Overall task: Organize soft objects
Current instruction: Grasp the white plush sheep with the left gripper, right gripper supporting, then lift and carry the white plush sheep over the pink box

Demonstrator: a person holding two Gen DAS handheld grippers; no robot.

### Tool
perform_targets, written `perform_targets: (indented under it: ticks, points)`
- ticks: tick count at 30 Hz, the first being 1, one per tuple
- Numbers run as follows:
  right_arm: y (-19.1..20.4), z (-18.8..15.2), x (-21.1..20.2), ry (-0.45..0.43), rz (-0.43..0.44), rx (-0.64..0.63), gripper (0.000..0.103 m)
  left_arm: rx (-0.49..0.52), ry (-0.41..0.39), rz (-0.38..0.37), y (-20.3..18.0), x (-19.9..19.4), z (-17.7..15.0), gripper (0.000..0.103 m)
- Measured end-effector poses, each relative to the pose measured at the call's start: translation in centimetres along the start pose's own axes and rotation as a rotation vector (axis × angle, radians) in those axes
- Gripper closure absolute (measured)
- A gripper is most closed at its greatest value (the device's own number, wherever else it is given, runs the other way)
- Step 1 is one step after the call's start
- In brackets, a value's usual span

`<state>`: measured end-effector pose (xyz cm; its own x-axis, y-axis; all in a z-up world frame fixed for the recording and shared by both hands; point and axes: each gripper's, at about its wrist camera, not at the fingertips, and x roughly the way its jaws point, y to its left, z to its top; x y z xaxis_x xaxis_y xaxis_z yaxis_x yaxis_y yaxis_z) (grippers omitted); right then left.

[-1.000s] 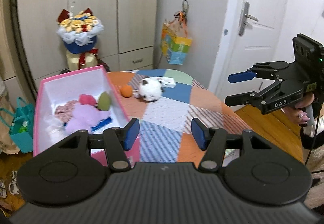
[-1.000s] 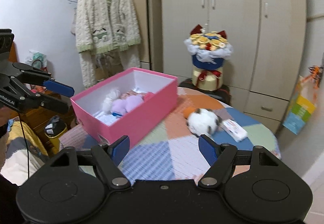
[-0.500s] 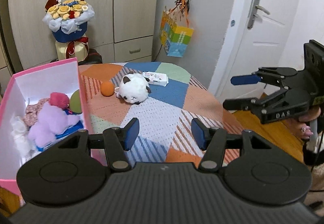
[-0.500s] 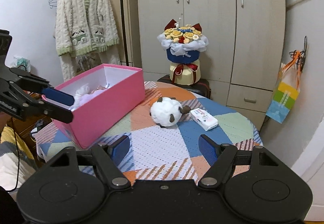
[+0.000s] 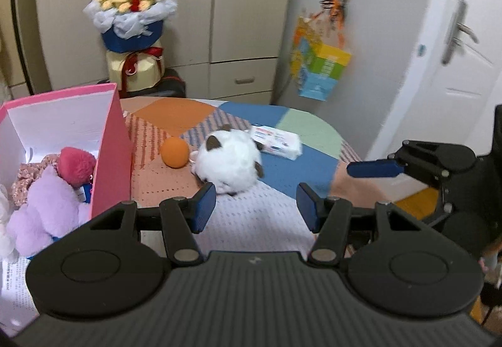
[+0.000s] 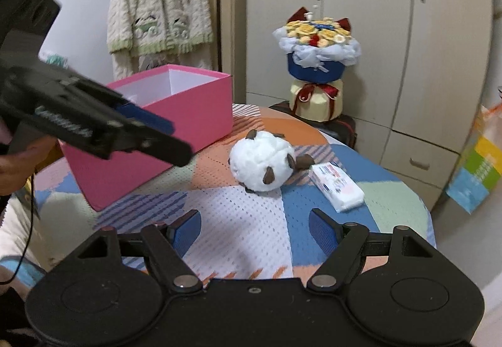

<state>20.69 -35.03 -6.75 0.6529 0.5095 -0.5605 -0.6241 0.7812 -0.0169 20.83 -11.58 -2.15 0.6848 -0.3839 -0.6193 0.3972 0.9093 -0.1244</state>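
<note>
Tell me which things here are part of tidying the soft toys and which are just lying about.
Part of the job:
- white plush toy on the table
- orange ball beside it
- pink box
- purple plush and red pompom already in the box

Just lying about:
- tissue pack
- flower bouquet
- hanging cardigan
- colourful gift bag

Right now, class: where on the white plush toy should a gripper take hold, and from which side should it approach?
Grip the white plush toy across its round body, probably from above on the near side. Its small brown ears and feet offer little to hold. The orange ball and the tissue pack crowd its flanks. Both the left gripper and the right gripper are open and empty.
</note>
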Motion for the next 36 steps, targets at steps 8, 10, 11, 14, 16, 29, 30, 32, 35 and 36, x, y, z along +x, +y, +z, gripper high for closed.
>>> perform_targets:
  ticks: [8, 10, 11, 14, 16, 29, 30, 32, 35, 36]
  points:
    - [-0.9, 2.0, 6.2, 0.007, -0.007, -0.067, 0.017, -0.113, -0.039, 0.054, 1.1, 4.5, 1.0, 0.047]
    - [-1.5, 2.3, 7.5, 0.004, -0.001, -0.067, 0.017, -0.144, -0.056, 0.079, 1.6, 5.5, 1.1, 0.045]
    - [-1.8, 2.3, 8.1, 0.004, 0.006, -0.063, 0.017, -0.154, -0.061, 0.094, 1.8, 6.0, 1.2, 0.043]
    - [-2.5, 2.5, 9.7, 0.011, 0.04, -0.036, 0.017, -0.18, -0.054, 0.126, 2.4, 7.5, 1.1, 0.043]
    - [-2.6, 2.6, 10.6, 0.022, 0.066, -0.019, 0.017, -0.188, -0.039, 0.138, 2.7, 8.3, 1.1, 0.042]
    - [-2.7, 2.5, 14.0, 0.036, 0.112, 0.03, 0.016, -0.224, -0.017, 0.073, 3.0, 9.1, 0.6, 0.038]
    - [-2.7, 2.5, 14.0, 0.035, 0.105, 0.033, 0.021, -0.212, -0.022, 0.08, 2.9, 9.0, 0.6, 0.038]
    - [-2.8, 2.4, 13.9, 0.036, 0.103, 0.036, 0.025, -0.2, -0.017, 0.066, 2.8, 8.9, 0.5, 0.04]
    - [-2.7, 2.4, 13.3, 0.037, 0.119, 0.056, 0.028, -0.19, 0.0, 0.032, 2.5, 8.7, 0.3, 0.043]
    - [-2.5, 2.4, 13.1, 0.035, 0.114, 0.055, 0.029, -0.179, -0.004, 0.035, 2.3, 8.5, 0.2, 0.043]
